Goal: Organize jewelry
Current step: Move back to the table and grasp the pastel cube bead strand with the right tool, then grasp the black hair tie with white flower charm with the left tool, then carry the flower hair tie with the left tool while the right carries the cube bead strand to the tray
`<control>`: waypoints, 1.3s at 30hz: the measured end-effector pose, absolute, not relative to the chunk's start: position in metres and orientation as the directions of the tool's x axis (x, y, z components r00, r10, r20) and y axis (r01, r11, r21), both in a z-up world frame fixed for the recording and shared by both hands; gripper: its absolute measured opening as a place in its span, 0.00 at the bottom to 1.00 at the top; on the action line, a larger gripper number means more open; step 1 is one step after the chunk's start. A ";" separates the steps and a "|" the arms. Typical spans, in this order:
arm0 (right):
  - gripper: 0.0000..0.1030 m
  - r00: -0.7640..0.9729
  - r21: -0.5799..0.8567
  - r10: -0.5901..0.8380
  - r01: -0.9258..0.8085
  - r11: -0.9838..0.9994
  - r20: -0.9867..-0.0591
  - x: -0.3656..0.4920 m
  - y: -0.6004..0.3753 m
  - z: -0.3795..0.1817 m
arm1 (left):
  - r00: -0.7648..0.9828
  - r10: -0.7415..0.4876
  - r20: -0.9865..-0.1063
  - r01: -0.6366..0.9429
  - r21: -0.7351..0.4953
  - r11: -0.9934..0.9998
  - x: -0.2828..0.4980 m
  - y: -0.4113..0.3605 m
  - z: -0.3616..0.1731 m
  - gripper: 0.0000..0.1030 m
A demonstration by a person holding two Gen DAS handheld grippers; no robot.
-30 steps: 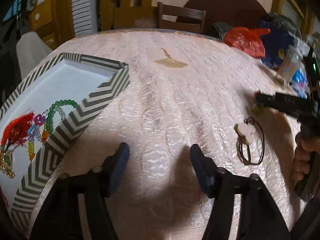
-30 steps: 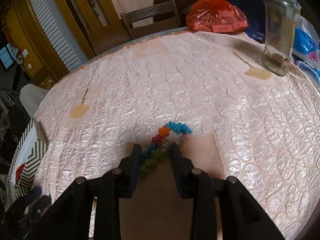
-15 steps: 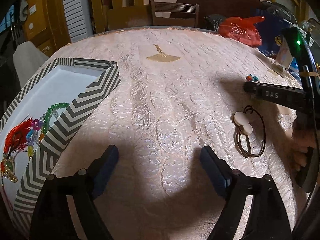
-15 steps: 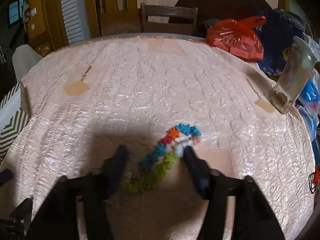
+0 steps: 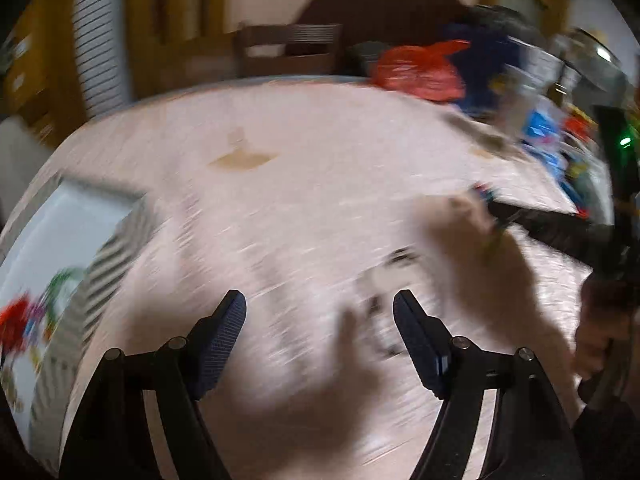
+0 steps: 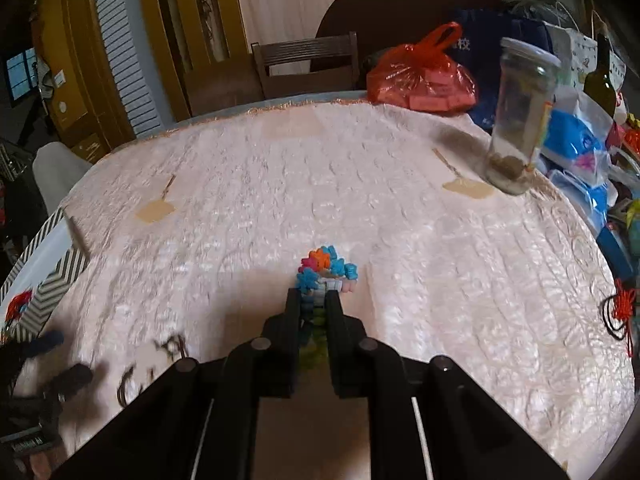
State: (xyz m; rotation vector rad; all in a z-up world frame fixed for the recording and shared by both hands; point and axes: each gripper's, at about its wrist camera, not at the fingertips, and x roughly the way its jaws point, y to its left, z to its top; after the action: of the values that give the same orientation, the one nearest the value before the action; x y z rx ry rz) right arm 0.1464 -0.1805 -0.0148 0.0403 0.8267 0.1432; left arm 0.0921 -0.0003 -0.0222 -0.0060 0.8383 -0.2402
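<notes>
Right wrist view: right tongs (image 6: 314, 304) clamped on colorful bead bracelet (image 6: 325, 266) above pink tabletop (image 6: 400, 216). Left tongs (image 5: 320, 316) spread apart, blurred.

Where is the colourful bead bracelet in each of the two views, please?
Left wrist view: bead bracelet, blurred, right of centre, at the tip of the right gripper.
Right wrist view: bead bracelet, lower centre, clamped in the right gripper.
Shared landmark: red plastic bag at the table's far edge.
</notes>
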 end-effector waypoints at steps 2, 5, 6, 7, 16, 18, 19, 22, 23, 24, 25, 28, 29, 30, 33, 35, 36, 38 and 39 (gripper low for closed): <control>0.11 0.640 0.100 0.165 -0.137 0.986 -0.751 0.141 -0.184 -0.023 | 0.614 -0.238 -0.752 0.262 -0.090 0.961 0.103 -0.022 -0.026 0.91; 0.11 0.629 0.062 0.150 -0.160 0.985 -0.763 0.136 -0.179 -0.031 | 0.591 -0.239 -0.770 0.291 -0.072 0.954 0.113 -0.039 -0.032 0.91; 0.11 0.626 0.058 0.151 -0.167 0.984 -0.765 0.135 -0.179 -0.034 | 0.585 -0.219 -0.781 0.286 -0.054 0.957 0.116 -0.043 -0.036 0.91; 0.11 0.623 0.055 0.149 -0.168 0.984 -0.768 0.134 -0.178 -0.036 | 0.573 -0.206 -0.793 0.280 -0.047 0.959 0.119 -0.043 -0.041 0.91; 0.11 0.611 0.097 0.187 -0.178 0.979 -0.769 0.134 -0.187 -0.042 | 0.605 -0.170 -0.778 0.232 -0.032 0.972 0.114 -0.036 -0.047 0.51; 0.11 0.610 0.101 0.190 -0.178 0.979 -0.769 0.134 -0.187 -0.043 | 0.607 -0.175 -0.775 0.222 -0.046 0.974 0.114 -0.034 -0.046 0.45; 0.11 0.610 0.103 0.191 -0.178 0.979 -0.769 0.135 -0.187 -0.043 | 0.609 -0.177 -0.773 0.222 -0.048 0.974 0.113 -0.033 -0.046 0.45; 0.11 0.610 0.098 0.188 -0.178 0.979 -0.770 0.135 -0.187 -0.043 | 0.612 -0.185 -0.769 0.213 -0.064 0.975 0.111 -0.029 -0.044 0.45; 0.11 0.610 0.092 0.184 -0.179 0.980 -0.771 0.135 -0.186 -0.043 | 0.619 -0.198 -0.760 0.211 -0.081 0.974 0.108 -0.026 -0.041 0.45; 0.11 0.610 0.084 0.179 -0.181 0.980 -0.772 0.134 -0.185 -0.043 | 0.629 -0.202 -0.751 0.206 -0.089 0.975 0.105 -0.024 -0.037 0.45; 0.11 0.611 0.076 0.174 -0.183 0.980 -0.773 0.134 -0.184 -0.043 | 0.637 -0.205 -0.743 0.202 -0.096 0.975 0.103 -0.021 -0.034 0.45; 0.11 0.610 0.048 0.153 -0.186 0.981 -0.777 0.135 -0.180 -0.042 | 0.656 -0.217 -0.723 0.194 -0.116 0.974 0.096 -0.014 -0.022 0.45; 0.11 0.607 0.053 0.154 -0.181 0.982 -0.780 0.136 -0.179 -0.041 | 0.662 -0.212 -0.719 0.190 -0.113 0.975 0.094 -0.013 -0.018 0.45; 0.11 0.605 0.068 0.162 -0.176 0.982 -0.779 0.136 -0.181 -0.040 | 0.663 -0.206 -0.720 0.185 -0.109 0.977 0.092 -0.012 -0.015 0.45; 0.11 0.635 0.091 0.178 -0.167 0.982 -0.751 0.135 -0.182 -0.027 | 0.676 -0.175 -0.716 0.161 -0.089 0.983 0.089 -0.012 -0.008 0.45; 0.11 0.664 0.105 0.187 -0.162 0.981 -0.724 0.132 -0.183 -0.017 | 0.678 -0.152 -0.719 0.146 -0.070 0.987 0.087 -0.013 -0.006 0.45; 0.11 0.678 0.115 0.192 -0.157 0.981 -0.709 0.130 -0.184 -0.010 | 0.680 -0.138 -0.720 0.138 -0.059 0.989 0.087 -0.014 -0.006 0.45; 0.11 0.701 0.127 0.195 -0.149 0.981 -0.686 0.127 -0.186 0.000 | 0.680 -0.121 -0.723 0.125 -0.048 0.991 0.085 -0.014 -0.007 0.45; 0.11 0.711 0.132 0.198 -0.148 0.980 -0.675 0.125 -0.187 0.006 | 0.679 -0.114 -0.726 0.122 -0.042 0.992 0.084 -0.014 -0.008 0.45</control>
State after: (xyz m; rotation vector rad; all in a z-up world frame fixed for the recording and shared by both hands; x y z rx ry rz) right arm 0.1247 -0.1865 0.0059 0.0702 0.7568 0.1919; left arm 0.0839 -0.0142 -0.0077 0.0096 0.8144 -0.1323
